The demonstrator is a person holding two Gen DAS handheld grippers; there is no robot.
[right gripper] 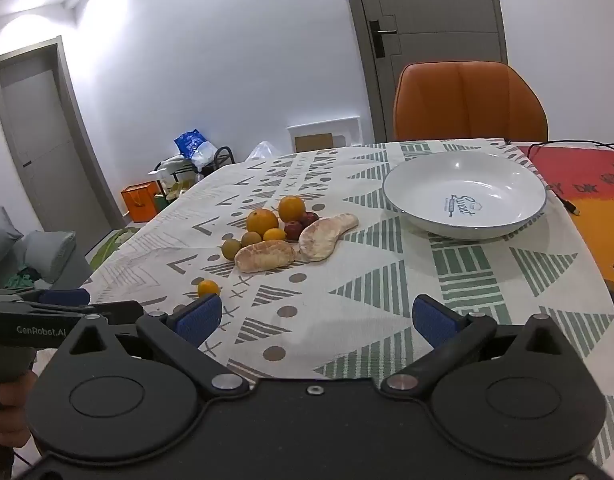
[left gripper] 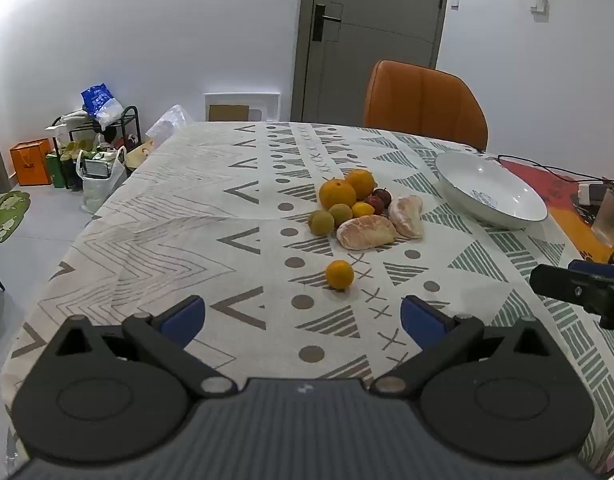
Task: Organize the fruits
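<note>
tablecloth: woven cloth, matt, lightly creased
bowl: glazed ceramic, glossy, smooth
oranges: dimpled peel, slight sheen
peeled segments: pale, dry-looking membrane, matt
chair: leather-like cover, smooth, soft sheen
left gripper: matt black plastic, blue rubbery pads, metal pivot pins
right gripper: the same

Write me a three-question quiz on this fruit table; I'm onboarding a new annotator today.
1. True or false: the white bowl already holds fruit.
2. Which fruit lies apart from the pile? A) small orange B) peeled pomelo segment C) red plum
3. How do the jaws of the left gripper and right gripper stand?

Key: 1 false, it holds none; 2 A; 3 both open, holding nothing.
</note>
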